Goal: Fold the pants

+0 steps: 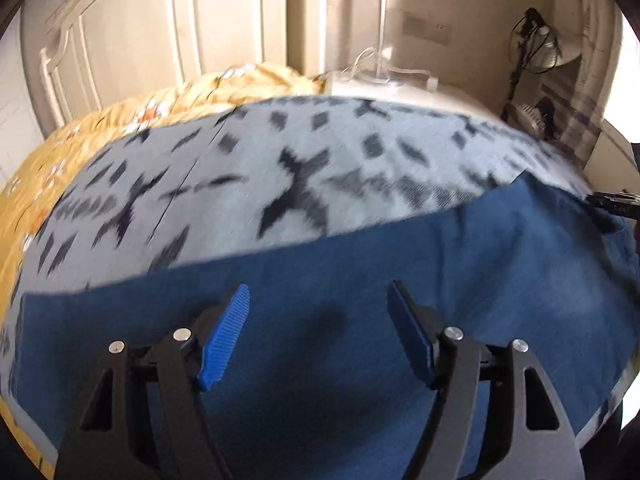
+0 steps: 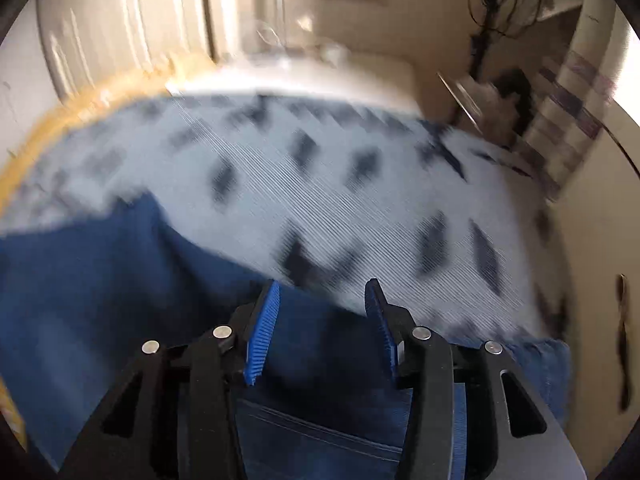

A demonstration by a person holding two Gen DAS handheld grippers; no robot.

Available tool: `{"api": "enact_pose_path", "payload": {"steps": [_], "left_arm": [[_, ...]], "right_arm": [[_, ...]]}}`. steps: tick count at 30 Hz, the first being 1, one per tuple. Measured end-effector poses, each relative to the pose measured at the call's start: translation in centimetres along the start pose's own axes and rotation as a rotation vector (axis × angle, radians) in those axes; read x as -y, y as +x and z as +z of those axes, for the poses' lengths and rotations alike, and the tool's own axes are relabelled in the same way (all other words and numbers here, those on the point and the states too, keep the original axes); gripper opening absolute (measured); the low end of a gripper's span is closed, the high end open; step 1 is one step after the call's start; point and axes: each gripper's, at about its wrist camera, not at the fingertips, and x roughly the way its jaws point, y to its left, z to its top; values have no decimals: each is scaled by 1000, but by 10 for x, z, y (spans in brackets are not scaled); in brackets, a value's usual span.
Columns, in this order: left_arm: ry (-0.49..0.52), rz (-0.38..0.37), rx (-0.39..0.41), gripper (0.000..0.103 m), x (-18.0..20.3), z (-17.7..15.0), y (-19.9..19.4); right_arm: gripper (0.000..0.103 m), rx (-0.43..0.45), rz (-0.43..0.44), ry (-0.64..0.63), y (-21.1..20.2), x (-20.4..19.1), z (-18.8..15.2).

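Bed with grey patterned blanket (image 1: pixel 320 152) fills both views; blue denim pants (image 1: pixel 340 280) lie spread across its near part, long edge running across the left view, apparently flat. Right view shows a stitched pocket seam under the tool, so that end looks like the waist or seat, though blur makes it hard to be sure.

Step, as I judge it: between grasps, early or mid fold, no cloth in either tool. Left gripper (image 1: pixel 318 334) hovers above mid-denim, jaws spread wide, nothing between them. Right gripper (image 2: pixel 320 330) sits over the pants' edge where denim meets blanket, jaws also apart, nothing pinched; heavy motion blur there. Its tip also shows at the far right of the left view.

Next move likely calls for both tools to drop to an edge of the pants, close on it without catching the blanket under it, then lift and carry together so the fold lands square. Denim is stiff and heavy, so a shallow pinch may slip.

Surroundings: yellow floral quilt (image 1: pixel 120 120) bunched at far left of the bed, white headboard (image 1: pixel 132 32) behind, pale bedside surface with cables (image 1: pixel 384 80), a fan on a stand (image 1: pixel 532 44) at right. None of these lies on the pants; the fold area looks unobstructed.
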Motion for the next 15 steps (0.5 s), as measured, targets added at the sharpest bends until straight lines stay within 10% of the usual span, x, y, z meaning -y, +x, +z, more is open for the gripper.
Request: {"api": "enact_pose_path", "payload": {"steps": [4,7,10,15], "left_arm": [[-91,20,-18,71,-24,-22,-11],[-109,28,4,71,-37,-35,-33],[-183,51,24,71,-65,-50,-55],[-308,158,-1,71,-124,-81,-78]], "right_arm": [[45,0,-130,80,14,39,-4],[45,91,-12,213,-20,50,-4],[46,111,134,78,-40,19,-12],[44,27,12,-21,-9,24,-23]]}}
